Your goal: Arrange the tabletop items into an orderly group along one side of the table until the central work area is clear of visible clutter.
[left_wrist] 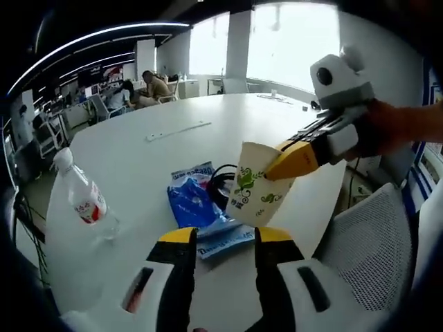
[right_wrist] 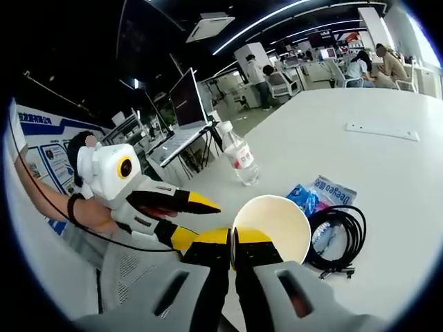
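Observation:
A paper cup with a green print is held by its rim, tilted, over the table's near edge. My right gripper comes in from the right and is shut on that rim. In the right gripper view the jaws pinch the wall of the cup, which looks empty inside. My left gripper stands open just short of the cup, with nothing between its fingers. It also shows at the left of the right gripper view. Behind the cup lie blue packets and a coiled black cable.
A water bottle stands upright near the left edge of the round white table. A thin white strip lies further out on it. A mesh chair is at the near right. A laptop sits on a neighbouring desk.

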`<action>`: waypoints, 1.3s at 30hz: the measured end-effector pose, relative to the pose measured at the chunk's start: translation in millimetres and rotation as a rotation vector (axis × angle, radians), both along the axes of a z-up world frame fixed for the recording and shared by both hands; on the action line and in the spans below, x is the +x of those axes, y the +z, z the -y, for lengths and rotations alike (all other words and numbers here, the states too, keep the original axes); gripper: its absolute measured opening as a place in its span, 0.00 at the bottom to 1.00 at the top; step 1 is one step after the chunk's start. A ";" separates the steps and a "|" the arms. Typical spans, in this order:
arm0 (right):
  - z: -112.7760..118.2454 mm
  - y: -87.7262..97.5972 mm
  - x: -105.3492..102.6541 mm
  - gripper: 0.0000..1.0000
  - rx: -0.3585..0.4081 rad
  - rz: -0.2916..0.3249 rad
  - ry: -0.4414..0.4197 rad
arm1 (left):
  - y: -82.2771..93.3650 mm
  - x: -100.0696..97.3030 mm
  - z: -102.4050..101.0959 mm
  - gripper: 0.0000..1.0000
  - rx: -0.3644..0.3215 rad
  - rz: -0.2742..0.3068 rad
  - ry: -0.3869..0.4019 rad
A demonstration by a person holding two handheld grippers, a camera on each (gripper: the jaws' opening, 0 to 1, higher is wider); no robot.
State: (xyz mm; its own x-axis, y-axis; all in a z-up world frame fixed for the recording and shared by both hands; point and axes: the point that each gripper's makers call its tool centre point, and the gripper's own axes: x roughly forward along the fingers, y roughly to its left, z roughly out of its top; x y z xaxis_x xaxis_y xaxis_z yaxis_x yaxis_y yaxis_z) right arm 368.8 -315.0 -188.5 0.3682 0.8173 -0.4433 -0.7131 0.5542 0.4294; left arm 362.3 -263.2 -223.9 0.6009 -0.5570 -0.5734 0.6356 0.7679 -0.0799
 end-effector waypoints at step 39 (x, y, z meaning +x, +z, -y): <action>-61.8 -15.0 41.0 0.00 -0.242 0.158 0.224 | -13.5 4.6 -72.7 0.36 -0.064 -0.023 0.231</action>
